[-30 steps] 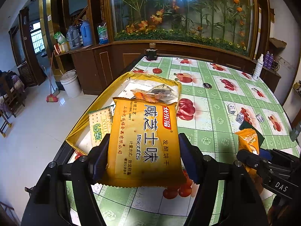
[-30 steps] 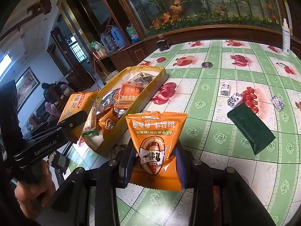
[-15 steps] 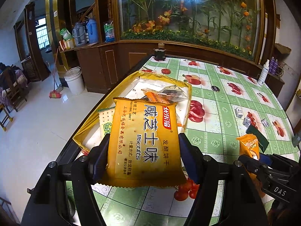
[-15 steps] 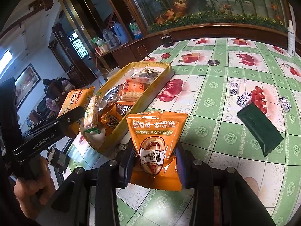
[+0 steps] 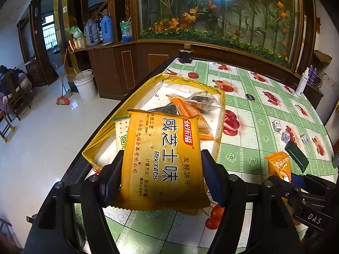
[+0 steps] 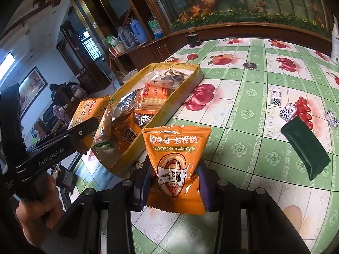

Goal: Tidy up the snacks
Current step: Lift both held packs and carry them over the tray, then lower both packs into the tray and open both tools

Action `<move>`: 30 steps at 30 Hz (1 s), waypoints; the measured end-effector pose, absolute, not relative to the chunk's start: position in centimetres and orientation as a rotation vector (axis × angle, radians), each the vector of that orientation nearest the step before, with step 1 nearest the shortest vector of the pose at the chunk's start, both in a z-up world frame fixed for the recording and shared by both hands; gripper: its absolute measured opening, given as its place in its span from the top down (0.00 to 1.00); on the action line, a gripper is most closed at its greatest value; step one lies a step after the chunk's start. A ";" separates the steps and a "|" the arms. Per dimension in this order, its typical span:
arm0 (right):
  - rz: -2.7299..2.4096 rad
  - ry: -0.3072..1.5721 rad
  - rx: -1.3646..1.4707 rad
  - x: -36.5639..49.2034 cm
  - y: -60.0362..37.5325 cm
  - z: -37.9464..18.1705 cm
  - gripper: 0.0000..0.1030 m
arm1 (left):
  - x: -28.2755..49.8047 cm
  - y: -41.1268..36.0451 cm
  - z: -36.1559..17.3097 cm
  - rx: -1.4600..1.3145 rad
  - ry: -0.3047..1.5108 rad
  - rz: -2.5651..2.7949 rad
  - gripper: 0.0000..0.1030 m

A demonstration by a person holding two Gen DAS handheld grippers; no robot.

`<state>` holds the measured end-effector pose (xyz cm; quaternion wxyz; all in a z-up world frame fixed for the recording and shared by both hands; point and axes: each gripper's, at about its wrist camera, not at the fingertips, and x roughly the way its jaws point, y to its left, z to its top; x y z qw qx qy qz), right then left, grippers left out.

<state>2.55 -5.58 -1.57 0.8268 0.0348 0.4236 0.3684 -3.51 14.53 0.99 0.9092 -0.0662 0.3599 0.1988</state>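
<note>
My left gripper (image 5: 162, 175) is shut on a large yellow biscuit pack (image 5: 162, 158), held above the near end of the yellow tray (image 5: 118, 124). My right gripper (image 6: 174, 182) is shut on a small orange snack bag (image 6: 177, 160), held over the table just right of the same tray (image 6: 135, 150). That tray holds several snack packs, among them an orange cracker pack (image 6: 153, 97) and a clear bag (image 6: 169, 76). In the left wrist view the orange bag (image 5: 277, 165) and the right gripper show at the right edge.
On the green flowered tablecloth (image 6: 243, 110) lie a dark green pouch (image 6: 305, 146) and three small wrapped candies (image 6: 287, 111). A dark jar (image 5: 185, 55) stands at the table's far end. A hand (image 6: 36, 207) grips the left tool. The table edge runs along the left.
Both grippers have drifted slightly toward the tray with their packs still held; the tray now sits a little nearer and more central in both views.
</note>
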 end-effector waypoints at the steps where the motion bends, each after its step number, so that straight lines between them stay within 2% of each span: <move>1: 0.786 0.902 0.072 2.7 -5.4 -1.7 0.61 | -3.5 14.6 0.9 -0.137 0.745 0.412 0.33; 30: 0.921 0.856 0.003 9.6 7.0 0.9 0.60 | -1.0 18.9 -1.0 -0.170 0.798 0.471 0.33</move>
